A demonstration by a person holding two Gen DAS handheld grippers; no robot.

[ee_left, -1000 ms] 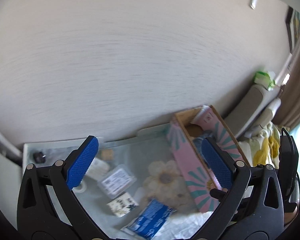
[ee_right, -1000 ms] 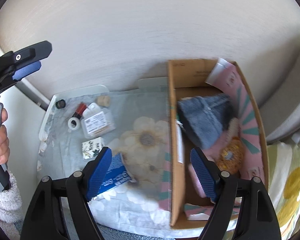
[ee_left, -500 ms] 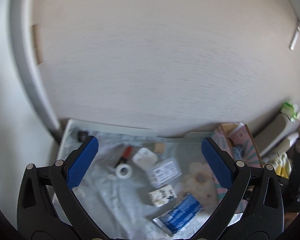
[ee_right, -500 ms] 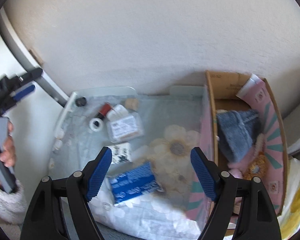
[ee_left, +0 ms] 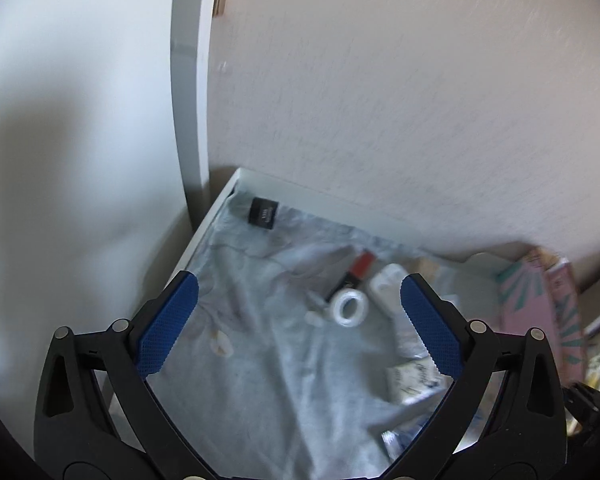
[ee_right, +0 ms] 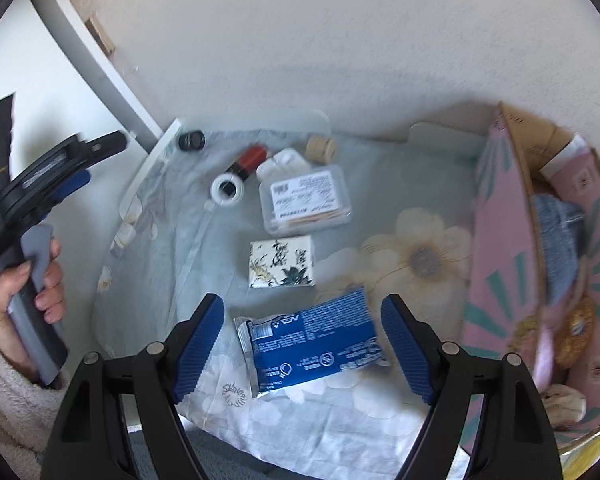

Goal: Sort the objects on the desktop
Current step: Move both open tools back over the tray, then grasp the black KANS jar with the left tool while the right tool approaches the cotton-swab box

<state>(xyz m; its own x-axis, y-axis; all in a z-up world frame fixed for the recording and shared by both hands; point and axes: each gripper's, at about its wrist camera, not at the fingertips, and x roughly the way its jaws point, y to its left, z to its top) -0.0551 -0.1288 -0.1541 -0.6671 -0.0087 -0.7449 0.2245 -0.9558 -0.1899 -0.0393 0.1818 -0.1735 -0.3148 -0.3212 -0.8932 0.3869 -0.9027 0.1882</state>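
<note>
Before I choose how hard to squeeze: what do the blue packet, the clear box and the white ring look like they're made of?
Blue packet: glossy plastic film, probably soft; crimped silver end and wrinkles show. Clear box: rigid see-through plastic with a printed label; thin sticks are visible inside. White ring: looks like a tape roll, matte white, dark hollow core; exact material is unclear.

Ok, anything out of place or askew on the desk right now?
Nothing spilled or broken. The cloth is rumpled, and the blue packet and patterned box lie askew. Both the left gripper and right gripper are open and empty.
</note>
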